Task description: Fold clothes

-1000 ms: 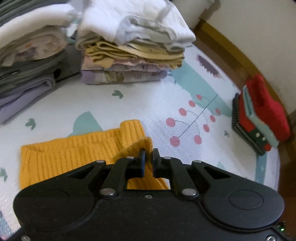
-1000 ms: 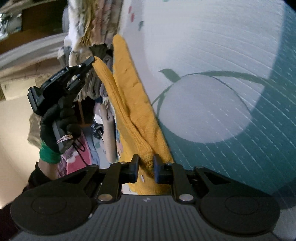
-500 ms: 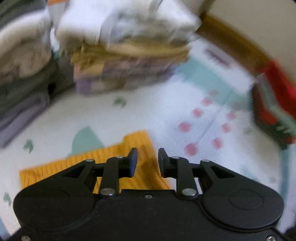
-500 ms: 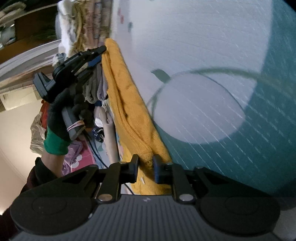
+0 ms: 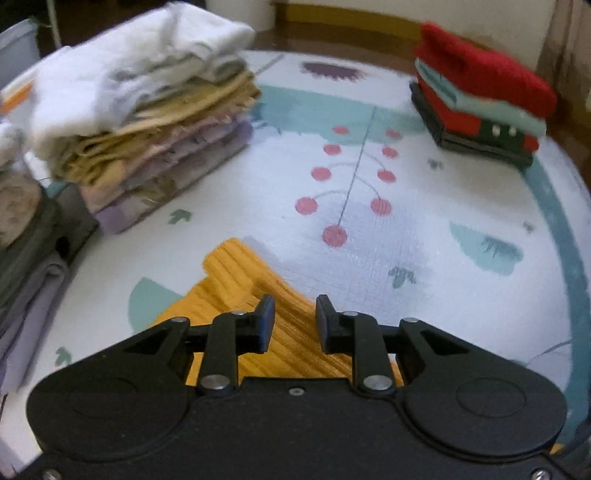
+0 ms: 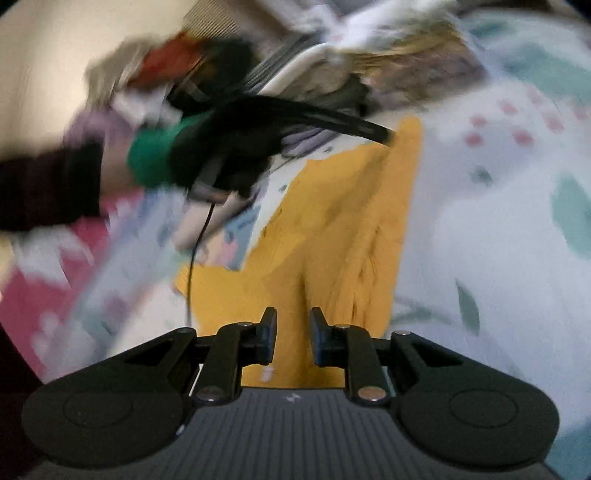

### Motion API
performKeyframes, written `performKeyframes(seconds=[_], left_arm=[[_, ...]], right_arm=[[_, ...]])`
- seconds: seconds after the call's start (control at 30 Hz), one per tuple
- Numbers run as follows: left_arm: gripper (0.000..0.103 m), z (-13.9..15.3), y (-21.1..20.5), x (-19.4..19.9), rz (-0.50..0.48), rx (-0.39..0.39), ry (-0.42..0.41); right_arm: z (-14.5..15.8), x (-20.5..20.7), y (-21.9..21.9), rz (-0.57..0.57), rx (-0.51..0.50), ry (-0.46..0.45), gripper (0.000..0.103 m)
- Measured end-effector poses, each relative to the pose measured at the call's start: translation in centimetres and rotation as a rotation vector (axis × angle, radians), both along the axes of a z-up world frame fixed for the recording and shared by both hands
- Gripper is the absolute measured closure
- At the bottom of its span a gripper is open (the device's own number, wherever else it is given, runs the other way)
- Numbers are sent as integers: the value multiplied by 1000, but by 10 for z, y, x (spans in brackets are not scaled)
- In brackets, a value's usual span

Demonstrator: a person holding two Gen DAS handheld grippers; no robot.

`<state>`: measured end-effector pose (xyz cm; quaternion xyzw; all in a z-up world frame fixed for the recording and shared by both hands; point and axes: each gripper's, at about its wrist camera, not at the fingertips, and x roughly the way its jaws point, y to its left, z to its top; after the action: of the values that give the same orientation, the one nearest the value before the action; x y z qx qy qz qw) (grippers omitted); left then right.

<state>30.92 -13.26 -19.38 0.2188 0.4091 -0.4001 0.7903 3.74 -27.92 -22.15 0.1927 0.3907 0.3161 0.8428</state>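
Both grippers, left (image 5: 291,317) & right (image 6: 293,328), were part-open w/ nothing held above the yellow knit (image 5: 280,314). Risk: fold could spring loose if left unpressed.

A white play mat (image 5: 424,229) with teal shapes, small leaf marks and a red berry sprig (image 5: 345,184) covered the floor. Far left on it stood a tall stack of folded laundry (image 5: 155,122), white on top, tan and lilac below. A grey and lavender pile (image 5: 33,258) sat at the left edge. Far right lay a smaller red and mint folded stack (image 5: 480,99) on a dark base. Behind ran a wooden skirting (image 5: 343,16) and a pale wall. The right wrist view was too blurred to add more.
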Motion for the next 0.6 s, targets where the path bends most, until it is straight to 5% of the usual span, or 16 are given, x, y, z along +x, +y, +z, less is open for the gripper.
performKeyframes(seconds=[0.17,0.37,0.53,0.6], left_arm=[[73,-14,-2,0,-17,18,-27],[71,-17,-8,-7,15,44,-81],[70,-11,-6,5,32,39,-3],[70,14,2,10,45,4,53]], right_arm=[[-40,6,-9,-38,75,126,94],[-40,7,-12,-56,85,140,94],[-41,11,-7,-76,90,163,95],[-33,11,-5,-77,72,156,94]])
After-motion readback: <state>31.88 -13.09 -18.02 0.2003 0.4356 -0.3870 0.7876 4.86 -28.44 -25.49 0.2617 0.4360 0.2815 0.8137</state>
